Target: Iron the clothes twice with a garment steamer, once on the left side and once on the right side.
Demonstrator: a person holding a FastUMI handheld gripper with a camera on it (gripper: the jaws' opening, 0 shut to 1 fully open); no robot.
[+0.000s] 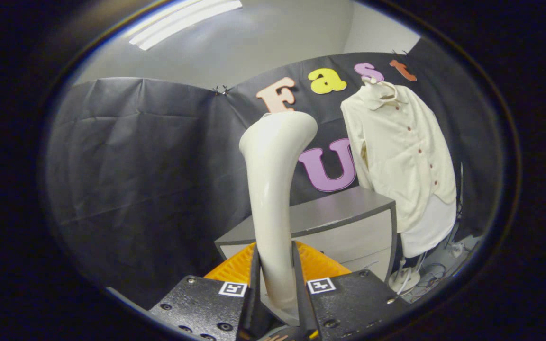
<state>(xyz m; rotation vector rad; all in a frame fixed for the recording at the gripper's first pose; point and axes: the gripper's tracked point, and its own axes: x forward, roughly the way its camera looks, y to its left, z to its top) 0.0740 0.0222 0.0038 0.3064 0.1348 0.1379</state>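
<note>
A cream garment steamer [273, 189] stands upright between my fingers, its handle rising to a flared head that leans right. My gripper [275, 265] is shut on the steamer's handle, both fingers pressing its sides. Beyond the fingers and to the right, a cream button-up shirt [403, 156] hangs on a stand in front of the black cloth wall, its front facing me. The steamer head is well short of the shirt, off its left side.
A grey table [330, 213] stands just beyond the steamer, left of the shirt. The shirt stand's white base [405, 279] and loose cables [436, 272] lie on the floor at the right.
</note>
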